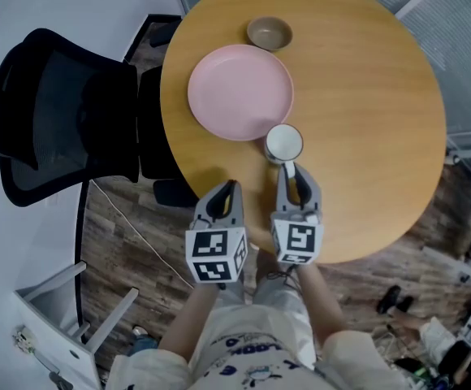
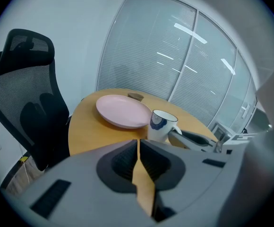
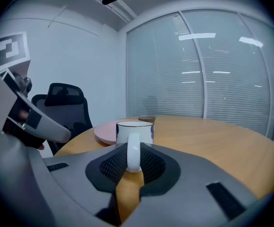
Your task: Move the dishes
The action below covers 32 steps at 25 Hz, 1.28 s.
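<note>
A white mug with a blue mark stands upright just in front of the pink plate on the round wooden table. My right gripper is shut on the mug's handle, which sits between its pads. I cannot tell whether the mug's base touches the table. A small brown bowl sits beyond the plate. My left gripper hangs at the table's near edge, left of the mug, shut with nothing in it. In the left gripper view the mug and plate lie ahead.
A black mesh office chair stands close against the table's left side. A white stool is on the wood floor at the lower left. Frosted glass walls run behind the table. Shoes lie at the lower right.
</note>
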Available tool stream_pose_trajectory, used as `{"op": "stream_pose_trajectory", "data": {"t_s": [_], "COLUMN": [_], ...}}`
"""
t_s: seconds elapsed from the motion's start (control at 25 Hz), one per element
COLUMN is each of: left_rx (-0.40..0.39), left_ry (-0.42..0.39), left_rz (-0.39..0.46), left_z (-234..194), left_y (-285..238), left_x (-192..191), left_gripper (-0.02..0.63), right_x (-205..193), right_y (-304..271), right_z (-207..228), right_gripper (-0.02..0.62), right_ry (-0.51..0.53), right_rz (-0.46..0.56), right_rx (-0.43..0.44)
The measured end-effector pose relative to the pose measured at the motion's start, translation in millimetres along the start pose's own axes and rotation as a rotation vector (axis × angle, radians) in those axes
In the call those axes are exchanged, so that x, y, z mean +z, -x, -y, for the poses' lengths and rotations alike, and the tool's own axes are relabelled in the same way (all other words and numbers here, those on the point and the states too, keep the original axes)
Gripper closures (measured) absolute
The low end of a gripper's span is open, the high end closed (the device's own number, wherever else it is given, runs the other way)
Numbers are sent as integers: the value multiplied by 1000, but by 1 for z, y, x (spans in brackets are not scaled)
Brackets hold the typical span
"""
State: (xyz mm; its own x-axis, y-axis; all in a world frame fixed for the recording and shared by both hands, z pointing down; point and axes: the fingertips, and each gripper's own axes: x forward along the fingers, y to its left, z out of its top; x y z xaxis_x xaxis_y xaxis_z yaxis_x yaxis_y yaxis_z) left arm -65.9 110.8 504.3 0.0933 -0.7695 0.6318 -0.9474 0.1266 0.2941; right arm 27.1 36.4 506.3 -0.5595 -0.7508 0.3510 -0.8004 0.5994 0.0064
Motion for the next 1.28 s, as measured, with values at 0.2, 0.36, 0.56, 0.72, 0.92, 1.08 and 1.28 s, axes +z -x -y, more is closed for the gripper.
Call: {"op": "stream_pose_trajectory", "data": {"t_s": [0.2, 0.36, 0.56, 0.72, 0.92, 1.08, 1.28], "left_rx": [0, 4, 5, 2, -7, -8, -8], "left_ry": [-1, 2, 4, 3, -36, -71, -106], "left_rz": [-6, -9, -3, 17, 86, 147, 246], "left_z": [-3, -5, -6, -7, 1, 9, 23], "left_y": [1, 2, 1, 0, 5, 10, 23], "left_x": [-4, -6, -3, 6, 32, 59, 105], "left_gripper": [588, 588, 588, 588, 589, 588, 588], "right_x": [-5, -8, -13, -14, 9, 46, 111], "right_y": [-1, -3, -7, -7, 6, 16, 26], "right_z": [0, -2, -4, -7, -5, 1, 10], "right_gripper": [538, 538, 537, 529, 466, 468, 468], "right_ry": [14, 3, -20, -27, -16, -12, -13], "right_rz": [6, -2, -24, -53, -30, 35, 130], "right_rx": [-57, -97, -91, -63, -44, -57, -69]}}
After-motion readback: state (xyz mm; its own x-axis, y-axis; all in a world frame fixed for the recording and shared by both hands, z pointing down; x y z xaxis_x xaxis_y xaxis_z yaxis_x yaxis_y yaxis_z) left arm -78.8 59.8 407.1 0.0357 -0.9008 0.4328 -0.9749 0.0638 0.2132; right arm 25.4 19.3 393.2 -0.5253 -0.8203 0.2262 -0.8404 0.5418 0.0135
